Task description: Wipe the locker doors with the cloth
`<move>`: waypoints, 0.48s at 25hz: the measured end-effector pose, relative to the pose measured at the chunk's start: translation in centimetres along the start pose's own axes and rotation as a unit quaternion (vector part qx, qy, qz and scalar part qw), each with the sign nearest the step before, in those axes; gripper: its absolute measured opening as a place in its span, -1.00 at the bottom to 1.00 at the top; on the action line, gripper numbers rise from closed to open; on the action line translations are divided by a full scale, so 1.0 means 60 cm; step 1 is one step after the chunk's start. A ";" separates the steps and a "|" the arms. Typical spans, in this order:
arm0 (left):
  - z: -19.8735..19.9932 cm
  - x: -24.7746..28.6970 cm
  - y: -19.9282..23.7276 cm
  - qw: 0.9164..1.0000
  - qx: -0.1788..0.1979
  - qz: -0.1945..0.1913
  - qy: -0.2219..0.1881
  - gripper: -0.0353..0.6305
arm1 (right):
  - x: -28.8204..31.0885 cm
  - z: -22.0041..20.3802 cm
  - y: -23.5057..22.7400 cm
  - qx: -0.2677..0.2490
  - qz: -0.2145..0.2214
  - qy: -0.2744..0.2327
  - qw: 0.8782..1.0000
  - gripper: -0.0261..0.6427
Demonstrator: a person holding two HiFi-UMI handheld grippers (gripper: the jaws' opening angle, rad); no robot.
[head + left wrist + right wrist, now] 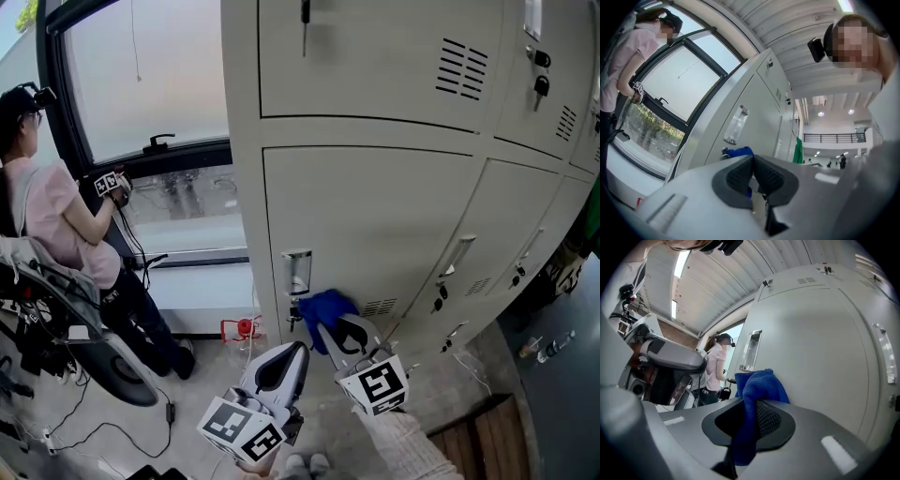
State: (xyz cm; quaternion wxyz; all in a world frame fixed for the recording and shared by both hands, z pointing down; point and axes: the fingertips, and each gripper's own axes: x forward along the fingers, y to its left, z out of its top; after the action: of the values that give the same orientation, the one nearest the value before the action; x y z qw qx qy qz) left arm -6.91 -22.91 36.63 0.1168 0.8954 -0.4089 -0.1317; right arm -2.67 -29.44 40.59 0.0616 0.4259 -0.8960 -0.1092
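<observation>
Locker bank [375, 187]: painted sheet metal, pale grey-beige, smooth, flat rectangular doors in two rows. Four louvred vent panels made out in the head view, and two keys [541, 73] hanging on an upper door. The lower left door [366, 225] has one recessed metal handle plate [296, 272] with a lock below it. One cloth [328, 309]: blue, nubby terry pile, bunched into a soft lump low on that door just right of the lock; whether it touches the paint cannot be told. Right gripper [352, 333]: the right gripper view shows the jaws closed down on the cloth, a fold pinched between the ribbed dark pads and a tail hanging below. Left gripper [281, 366]: lower and to the left, off the lockers; the left gripper view shows its jaws brought together pad to pad with nothing between them. Both have smooth grey plastic shells. One seated person [56, 225] in a pink top is at far left by the window [141, 75], well apart.
</observation>
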 end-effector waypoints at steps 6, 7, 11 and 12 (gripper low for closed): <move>0.029 0.011 -0.021 1.000 0.015 -0.011 -0.016 -0.89 | -0.045 0.091 -0.034 -0.006 -0.025 -0.047 0.999 -0.75; 0.035 0.013 -0.026 1.000 0.018 -0.013 -0.019 -0.89 | -0.052 0.114 -0.043 -0.013 -0.029 -0.058 0.998 -0.75; 0.064 0.029 -0.048 0.998 0.039 -0.026 -0.034 -0.89 | -0.067 0.217 -0.085 -0.046 -0.045 -0.104 0.993 -0.75; 0.069 0.032 -0.053 0.998 0.046 -0.029 -0.036 -0.89 | -0.069 0.242 -0.094 -0.056 -0.050 -0.115 0.991 -0.75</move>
State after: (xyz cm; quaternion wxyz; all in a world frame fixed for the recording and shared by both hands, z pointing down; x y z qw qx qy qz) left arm -4.82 -22.77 31.47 0.0566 0.9059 -0.3926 -0.1483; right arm 1.25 -27.62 25.07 -0.0234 0.4507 -0.8674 -0.2098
